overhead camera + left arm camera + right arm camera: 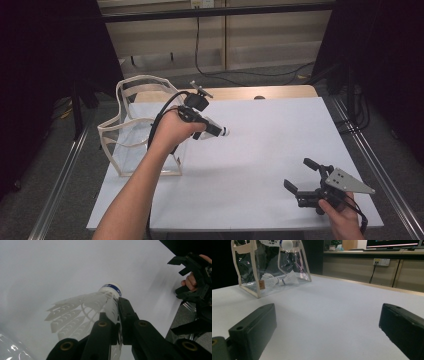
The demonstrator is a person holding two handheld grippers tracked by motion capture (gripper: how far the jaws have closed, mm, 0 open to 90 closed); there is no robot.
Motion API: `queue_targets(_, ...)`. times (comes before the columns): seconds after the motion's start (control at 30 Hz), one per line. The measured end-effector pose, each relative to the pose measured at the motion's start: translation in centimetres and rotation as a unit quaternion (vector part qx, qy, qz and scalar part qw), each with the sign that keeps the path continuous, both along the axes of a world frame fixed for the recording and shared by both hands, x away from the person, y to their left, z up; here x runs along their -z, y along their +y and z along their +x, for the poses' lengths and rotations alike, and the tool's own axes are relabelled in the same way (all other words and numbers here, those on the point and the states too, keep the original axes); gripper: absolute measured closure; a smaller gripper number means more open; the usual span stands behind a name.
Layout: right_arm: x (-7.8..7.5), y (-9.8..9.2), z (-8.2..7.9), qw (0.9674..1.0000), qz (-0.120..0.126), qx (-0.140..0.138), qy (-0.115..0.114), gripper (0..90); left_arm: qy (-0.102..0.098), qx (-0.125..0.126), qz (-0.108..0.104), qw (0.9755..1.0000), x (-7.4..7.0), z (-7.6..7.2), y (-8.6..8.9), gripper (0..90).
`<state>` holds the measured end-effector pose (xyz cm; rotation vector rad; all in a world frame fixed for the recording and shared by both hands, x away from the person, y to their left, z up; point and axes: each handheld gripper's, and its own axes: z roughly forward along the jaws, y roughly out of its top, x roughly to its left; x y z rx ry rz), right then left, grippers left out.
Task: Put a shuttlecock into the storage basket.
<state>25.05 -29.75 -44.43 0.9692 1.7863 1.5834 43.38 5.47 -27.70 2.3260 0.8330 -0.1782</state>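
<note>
The left gripper [220,131] pinches a shuttlecock [85,307] by its skirt, just right of the clear bag [125,135] at the bench's left. Carry it over the bag mouth cork-down before releasing. The right gripper [305,175] rests wide, near right.

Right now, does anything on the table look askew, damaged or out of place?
Nothing stands out. The left tongs pinch a shuttlecock by its feather skirt, feathers intact. The clear bag stands upright at the table's left edge with two shuttlecocks lying inside. The right tongs are open, empty.
</note>
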Motion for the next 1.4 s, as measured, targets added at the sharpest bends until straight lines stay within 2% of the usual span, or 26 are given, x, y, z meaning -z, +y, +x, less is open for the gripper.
queue_targets(0.23,0.0,0.0,0.0,1.0000,0.001,-0.001,0.001,0.8,0.001,0.006,0.004,1.0000,-0.9,-0.1,0.2,88.0)
queue_targets(0.3,0.0,0.0,0.0,1.0000,0.001,-0.001,0.001,0.8,0.001,-0.001,0.001,1.0000,-1.1,-0.2,0.3,87.9)
queue_targets(0.57,0.0,0.0,0.0,1.0000,0.000,-0.001,0.001,0.8,0.005,0.002,0.006,1.0000,-1.6,-0.2,0.5,87.9)
queue_targets(1.4,0.0,0.1,0.0,1.0000,0.002,-0.003,0.001,0.8,0.011,-0.001,0.012,0.9999,-4.5,-0.1,1.3,88.0)
